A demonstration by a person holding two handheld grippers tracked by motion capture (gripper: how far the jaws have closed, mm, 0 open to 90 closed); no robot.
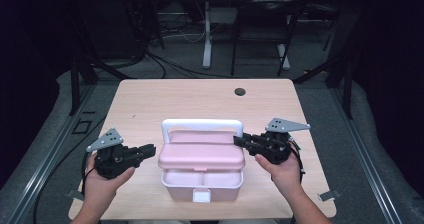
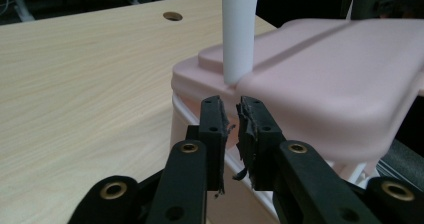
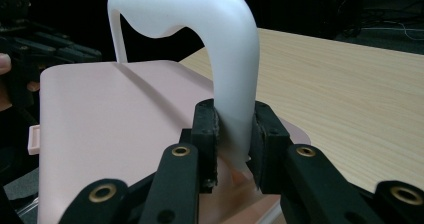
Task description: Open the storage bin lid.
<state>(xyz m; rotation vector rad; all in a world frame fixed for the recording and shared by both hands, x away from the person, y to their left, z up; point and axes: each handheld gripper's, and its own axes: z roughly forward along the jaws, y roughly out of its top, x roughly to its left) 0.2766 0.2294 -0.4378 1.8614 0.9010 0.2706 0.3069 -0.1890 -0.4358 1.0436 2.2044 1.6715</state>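
1. The left gripper (image 1: 149,150) is held in the person's left hand (image 1: 102,181) at the left side of a pink plastic storage box with a flat lid (image 1: 202,156). Its black jaws are pointed level toward the box's left end.
2. In the left gripper view, the left gripper (image 2: 231,115) is seen with its jaws nearly together; only a narrow gap is left between the pads. Nothing is clamped between them. The tips are placed just beside the lid's edge, below the foot of the white arched plastic carrying handle (image 2: 239,31).
3. The right gripper (image 1: 239,141) is held in the person's right hand (image 1: 282,169) at the right side of the box, with the forearm brought in from the bottom edge of the high view. Its jaws are pointed level toward the left.
4. In the right gripper view, the right gripper (image 3: 235,121) is clamped on the right upright of the handle (image 3: 230,59); both pads are pressed against the white plastic.
5. The box is set on the light wooden table (image 1: 150,96), near the front edge and between the two hands.
6. The long axis of the box is laid left to right across the table. A white latch (image 1: 201,195) on its front wall is faced toward the person.
7. The handle (image 1: 201,126) is raised upright and spans the lid along that same axis.
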